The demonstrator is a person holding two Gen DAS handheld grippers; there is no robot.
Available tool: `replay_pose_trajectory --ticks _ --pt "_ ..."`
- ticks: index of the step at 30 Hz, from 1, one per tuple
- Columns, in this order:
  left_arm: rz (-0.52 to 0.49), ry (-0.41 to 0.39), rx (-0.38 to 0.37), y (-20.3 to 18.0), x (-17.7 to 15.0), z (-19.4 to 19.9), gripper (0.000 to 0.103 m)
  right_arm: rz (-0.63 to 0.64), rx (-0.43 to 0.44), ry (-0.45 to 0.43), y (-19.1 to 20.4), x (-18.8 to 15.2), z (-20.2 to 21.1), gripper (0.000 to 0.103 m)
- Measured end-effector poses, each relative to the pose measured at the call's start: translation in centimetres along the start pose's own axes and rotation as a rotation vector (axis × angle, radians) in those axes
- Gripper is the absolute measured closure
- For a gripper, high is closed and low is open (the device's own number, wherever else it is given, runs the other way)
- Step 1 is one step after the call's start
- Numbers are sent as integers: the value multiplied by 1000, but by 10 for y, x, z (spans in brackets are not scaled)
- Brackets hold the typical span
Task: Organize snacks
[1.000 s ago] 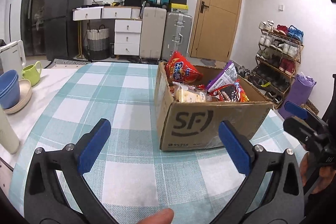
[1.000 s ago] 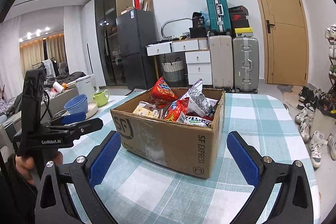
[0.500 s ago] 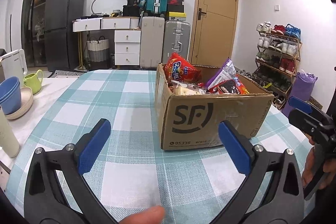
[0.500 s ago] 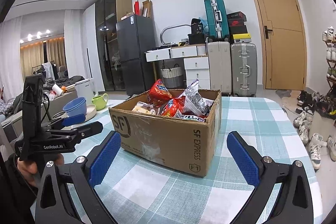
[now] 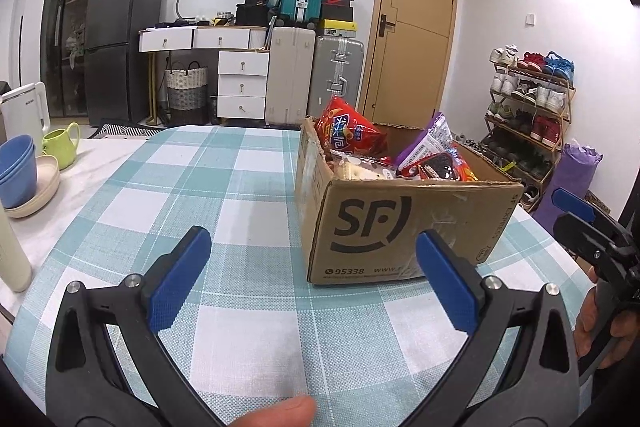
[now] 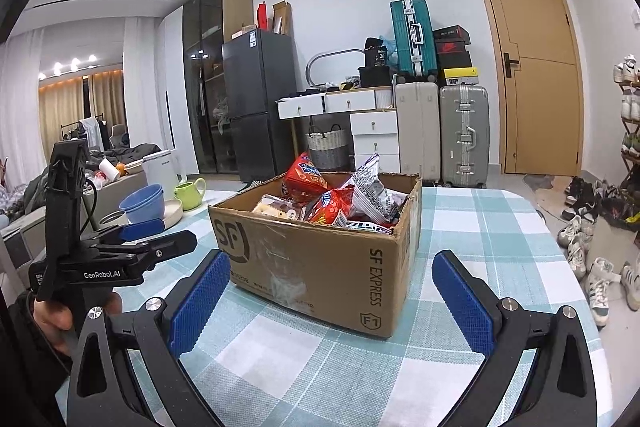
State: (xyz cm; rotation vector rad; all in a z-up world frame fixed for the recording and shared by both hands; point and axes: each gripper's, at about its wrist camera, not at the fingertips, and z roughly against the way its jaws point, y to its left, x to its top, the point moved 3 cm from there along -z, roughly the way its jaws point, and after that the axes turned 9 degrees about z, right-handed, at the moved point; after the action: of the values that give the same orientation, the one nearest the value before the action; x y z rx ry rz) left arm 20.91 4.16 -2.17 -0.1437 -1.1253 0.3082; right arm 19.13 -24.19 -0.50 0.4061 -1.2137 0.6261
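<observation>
My left gripper (image 5: pixel 312 283) hangs spread wide with nothing between its blue pads, low over the checked surface (image 5: pixel 224 187). My right gripper (image 6: pixel 332 301) is spread just as wide and empty, low over the same cloth. Ahead of both sits the cardboard box (image 5: pixel 404 223) — right of centre in the left view, dead centre and just beyond the pads in the right view, neither gripper touching it. It is open-topped and heaped with snacks: a red bag (image 5: pixel 350 135) stands up at the far left corner, a purple packet (image 5: pixel 430 145) leans beside it. Far left on the surface, well apart from the box, I see stacked blue bowls (image 5: pixel 16 173) and a green mug (image 5: pixel 60 145).
</observation>
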Motion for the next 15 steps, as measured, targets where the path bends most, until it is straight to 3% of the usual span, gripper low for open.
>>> replay_pose_trajectory --ticks 15 --pt "2 0 1 1 0 -1 1 -8 2 1 0 -1 0 0"
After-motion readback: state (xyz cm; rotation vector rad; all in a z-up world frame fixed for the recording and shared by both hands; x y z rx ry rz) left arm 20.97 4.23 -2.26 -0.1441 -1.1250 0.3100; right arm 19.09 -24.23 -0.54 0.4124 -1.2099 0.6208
